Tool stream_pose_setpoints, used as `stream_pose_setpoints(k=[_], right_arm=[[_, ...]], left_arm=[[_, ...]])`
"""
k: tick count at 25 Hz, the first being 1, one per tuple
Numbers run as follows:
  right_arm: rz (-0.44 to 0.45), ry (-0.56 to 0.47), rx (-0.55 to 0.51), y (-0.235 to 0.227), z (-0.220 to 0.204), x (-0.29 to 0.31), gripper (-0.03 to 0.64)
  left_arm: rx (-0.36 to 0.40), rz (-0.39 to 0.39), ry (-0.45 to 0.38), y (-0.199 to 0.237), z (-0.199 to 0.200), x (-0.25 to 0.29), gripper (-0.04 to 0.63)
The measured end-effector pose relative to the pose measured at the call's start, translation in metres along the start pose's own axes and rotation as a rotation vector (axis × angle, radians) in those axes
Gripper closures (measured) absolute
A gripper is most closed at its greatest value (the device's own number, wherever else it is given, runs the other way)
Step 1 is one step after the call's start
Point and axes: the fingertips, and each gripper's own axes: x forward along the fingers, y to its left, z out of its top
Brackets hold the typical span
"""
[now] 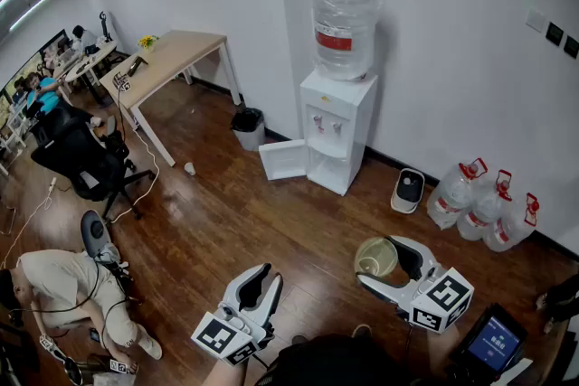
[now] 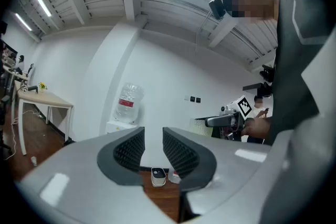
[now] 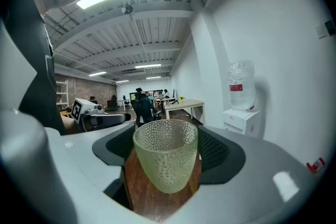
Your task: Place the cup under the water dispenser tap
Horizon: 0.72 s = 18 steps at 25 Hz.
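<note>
- The right gripper (image 1: 380,261) pinches the cup (image 3: 166,157) between its fingers, upright and above the floor.
- The water dispenser (image 1: 336,127) stands straight ahead of the cup, well apart, at the wall.
- The left gripper (image 2: 153,136) is empty, with its fingers a little spread.
- Count: one cup, one dispenser, two taps (image 1: 318,124).
</note>
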Motion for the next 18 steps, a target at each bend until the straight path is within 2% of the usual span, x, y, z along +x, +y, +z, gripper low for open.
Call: stream_pose_setpoints(k=[10,18], right_arm=[[-0.070,0.005,0.006,0.014,-0.002,0.064,0.244],[-0.087,0.040,0.020,-0.012,-0.005,0.120,0.244]], left_arm=[[-0.040,-0.059,0.001,0.060,-0.004,-0.036,0.594],[-0.019,-0.148,0.059,0.104,-0.019,-0.014,0.594]])
